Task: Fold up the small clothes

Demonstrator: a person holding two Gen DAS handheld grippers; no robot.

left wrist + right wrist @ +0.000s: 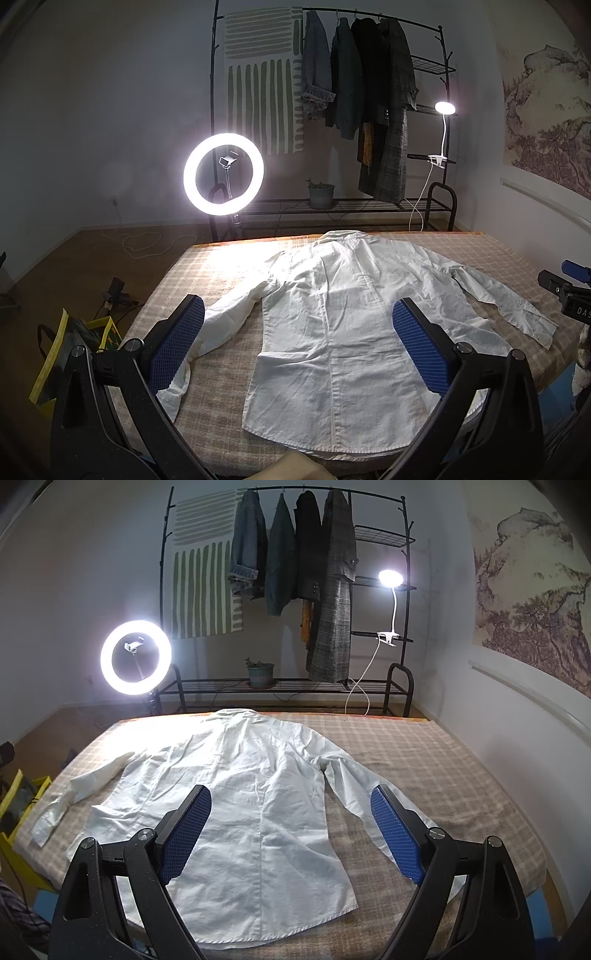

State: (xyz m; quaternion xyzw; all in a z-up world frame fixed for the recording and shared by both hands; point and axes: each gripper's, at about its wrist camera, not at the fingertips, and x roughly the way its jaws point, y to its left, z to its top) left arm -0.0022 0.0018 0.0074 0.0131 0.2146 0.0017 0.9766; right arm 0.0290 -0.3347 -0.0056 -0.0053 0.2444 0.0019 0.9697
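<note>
A white long-sleeved shirt (332, 314) lies flat, back side up, on a checked bedcover (221, 273), collar at the far edge, hem near me, both sleeves spread out. It also shows in the right wrist view (255, 801). My left gripper (299, 314) is open and empty, hovering above the shirt's lower left part. My right gripper (291, 805) is open and empty, above the shirt's lower right side, near the right sleeve (362, 786). The tip of the right gripper shows at the right edge of the left wrist view (569, 291).
A lit ring light (223, 173) stands beyond the bed's far left corner. A clothes rack (354, 92) with hanging coats, a clip lamp (443, 110) and a potted plant (321, 192) stand behind the bed. A yellow bag (74, 350) sits on the floor at left.
</note>
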